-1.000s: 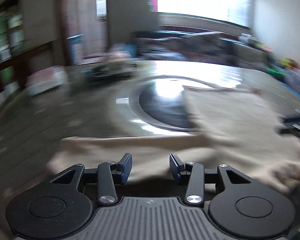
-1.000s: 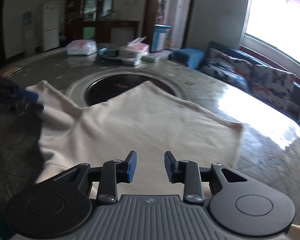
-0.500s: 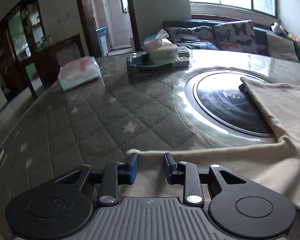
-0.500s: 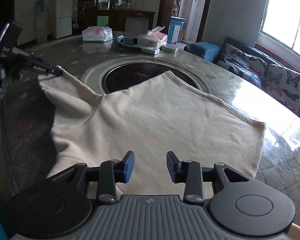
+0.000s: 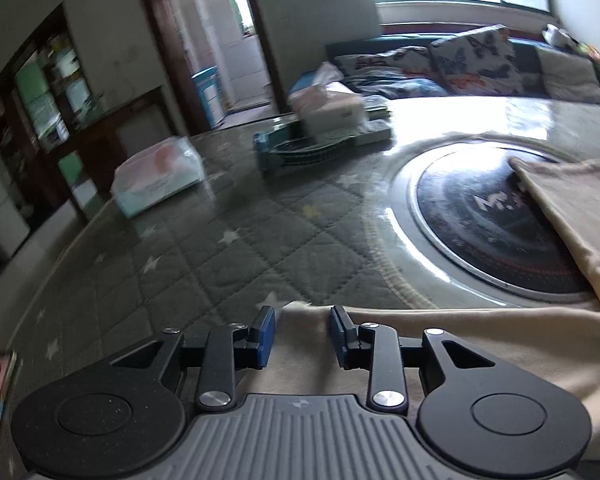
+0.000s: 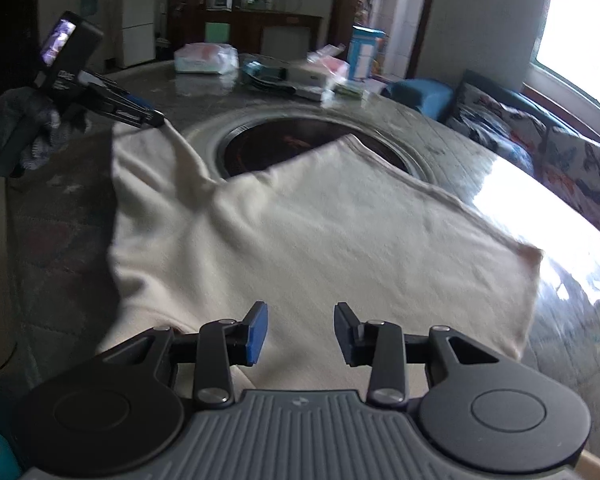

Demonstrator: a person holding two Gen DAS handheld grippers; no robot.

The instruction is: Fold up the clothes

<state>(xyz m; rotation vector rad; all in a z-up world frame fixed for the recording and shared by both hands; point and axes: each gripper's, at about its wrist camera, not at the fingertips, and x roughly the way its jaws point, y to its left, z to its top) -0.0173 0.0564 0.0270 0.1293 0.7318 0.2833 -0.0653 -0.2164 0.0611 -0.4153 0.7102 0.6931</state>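
Soft cream garment (image 6: 324,240) flat on quilted star-print table (image 5: 204,264) (round glossy inset); L tongs (image 5: 302,328) & R tongs (image 6: 301,330) both agape.

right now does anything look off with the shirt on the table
The cream shirt lies partly over the dark round hob set in the table, and its sleeve is stretched up toward the left gripper. Nothing looks damaged or spilled.

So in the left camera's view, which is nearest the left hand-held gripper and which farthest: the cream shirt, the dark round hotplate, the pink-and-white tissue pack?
1. Cream shirt, its edge between the left hand-held gripper fingers.
2. Dark round hotplate, ahead to the right.
3. Pink-and-white tissue pack, far left.
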